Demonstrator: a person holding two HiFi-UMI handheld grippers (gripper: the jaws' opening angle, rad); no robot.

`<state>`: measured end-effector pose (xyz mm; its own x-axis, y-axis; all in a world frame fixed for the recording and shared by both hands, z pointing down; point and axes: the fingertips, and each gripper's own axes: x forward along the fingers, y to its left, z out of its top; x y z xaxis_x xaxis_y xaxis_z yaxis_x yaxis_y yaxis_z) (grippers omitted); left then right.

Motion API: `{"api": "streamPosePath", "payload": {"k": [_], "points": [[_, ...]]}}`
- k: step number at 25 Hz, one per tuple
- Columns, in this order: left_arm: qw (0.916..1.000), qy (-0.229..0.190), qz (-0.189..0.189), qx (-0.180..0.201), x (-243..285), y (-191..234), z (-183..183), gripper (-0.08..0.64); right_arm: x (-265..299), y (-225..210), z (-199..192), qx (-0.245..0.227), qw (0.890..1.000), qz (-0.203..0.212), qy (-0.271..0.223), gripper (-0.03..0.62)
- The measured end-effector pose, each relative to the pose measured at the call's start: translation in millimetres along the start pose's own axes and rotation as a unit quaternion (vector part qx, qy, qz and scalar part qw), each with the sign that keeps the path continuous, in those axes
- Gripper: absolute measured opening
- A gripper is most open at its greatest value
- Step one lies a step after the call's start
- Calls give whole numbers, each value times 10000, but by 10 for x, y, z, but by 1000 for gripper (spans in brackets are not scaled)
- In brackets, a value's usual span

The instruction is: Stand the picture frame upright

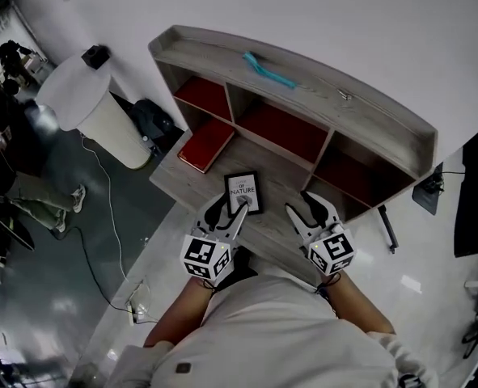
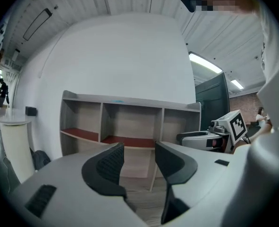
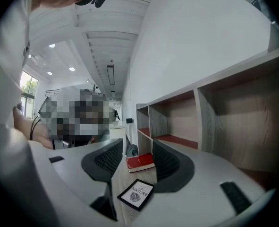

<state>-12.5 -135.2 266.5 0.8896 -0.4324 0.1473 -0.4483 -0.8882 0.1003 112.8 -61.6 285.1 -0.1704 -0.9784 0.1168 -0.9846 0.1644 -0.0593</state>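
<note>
A small black picture frame [image 1: 244, 191] with white print lies flat on the wooden desk [image 1: 192, 183], in front of the shelf unit; the right gripper view shows the same picture frame [image 3: 136, 194] below the jaws. My left gripper [image 1: 228, 209] hovers at the frame's near left corner, jaws apart, nothing between them. My right gripper [image 1: 310, 208] hangs open to the frame's right, empty. In the left gripper view the left gripper [image 2: 137, 159] faces the shelf and the frame is hidden.
A red book [image 1: 205, 144] lies on the desk left of the frame; it also shows as the red book [image 3: 140, 162]. The wooden shelf unit [image 1: 319, 97] has red-floored compartments and a teal item [image 1: 268, 70] on top. A white bin [image 1: 101, 107] stands on the floor at left.
</note>
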Motion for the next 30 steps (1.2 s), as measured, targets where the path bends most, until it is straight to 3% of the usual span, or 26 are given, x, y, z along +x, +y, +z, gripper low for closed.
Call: {"api": "streamPosePath", "payload": {"k": [10, 17, 23, 30], "points": [[9984, 413, -190, -333, 328, 763, -337, 213, 783, -13, -370, 275, 9981, -164, 536, 209], [9929, 877, -148, -790, 516, 1200, -898, 216, 1235, -8, -756, 398, 9946, -125, 955, 210], [9873, 1282, -142, -927, 668, 1430, -1374, 219, 1528, -71, -1234, 469, 9891, -65, 1394, 213], [9748, 1904, -134, -1154, 855, 1635, -2115, 222, 1822, -159, -1876, 668, 9801, -12, 1870, 215]]}}
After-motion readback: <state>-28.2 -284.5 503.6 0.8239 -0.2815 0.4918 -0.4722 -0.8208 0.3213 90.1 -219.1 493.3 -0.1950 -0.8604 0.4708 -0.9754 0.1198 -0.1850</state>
